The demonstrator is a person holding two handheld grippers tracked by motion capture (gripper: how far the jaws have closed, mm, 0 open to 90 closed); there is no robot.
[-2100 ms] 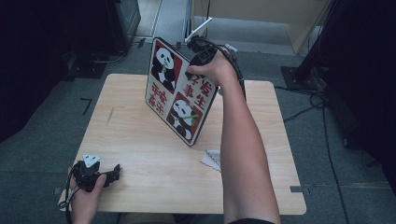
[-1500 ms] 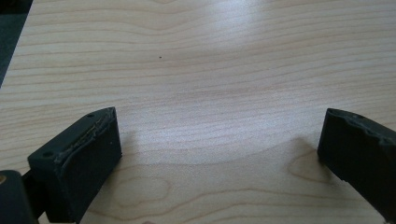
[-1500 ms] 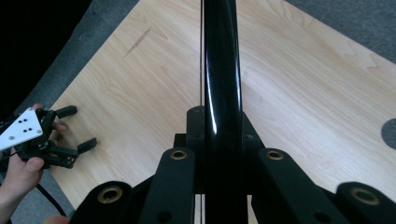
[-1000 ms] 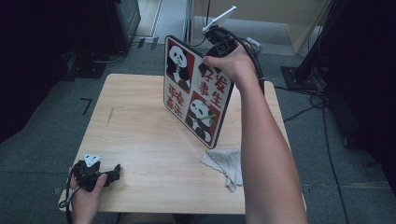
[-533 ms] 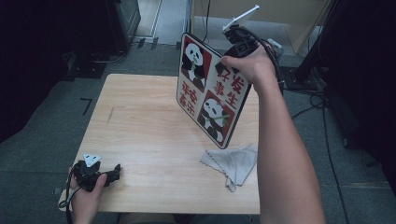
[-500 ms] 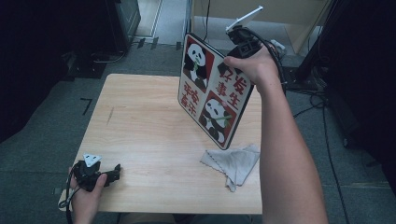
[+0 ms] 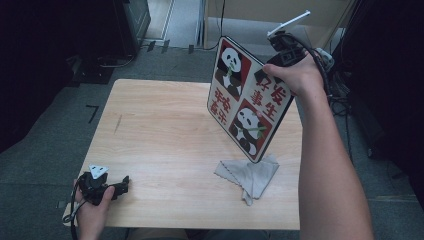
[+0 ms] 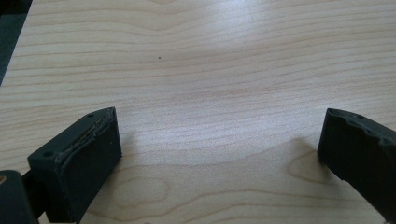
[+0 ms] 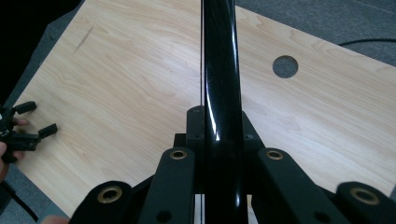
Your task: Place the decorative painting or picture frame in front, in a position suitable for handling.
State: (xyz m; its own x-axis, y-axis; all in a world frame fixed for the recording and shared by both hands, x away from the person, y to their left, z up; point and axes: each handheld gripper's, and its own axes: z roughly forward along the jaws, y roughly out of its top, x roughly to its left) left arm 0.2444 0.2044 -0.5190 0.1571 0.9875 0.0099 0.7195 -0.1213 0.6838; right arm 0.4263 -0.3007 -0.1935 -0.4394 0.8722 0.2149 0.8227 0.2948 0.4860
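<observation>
Fingers of our right gripper [image 7: 270,75] pinched the panda board's [image 7: 243,107] top edge, tilted above the cloth [image 7: 252,175] at four o'clock; we needed a steady grip. Left gripper's [image 7: 122,185] fingers sat spread on the tabletop [image 7: 160,130].

Our forearms are bare; each black hand-held gripper [image 7: 102,186] carries a grey three-cornered plate, brass-ringed pivots and a black cable.

I am working in what looks like a lab or equipment room: grey carpet floor [image 7: 60,135], cables [image 7: 345,107] lying loose on it, dark equipment racks [image 7: 125,25] nearby, and one plain wooden table [image 7: 160,130].
</observation>
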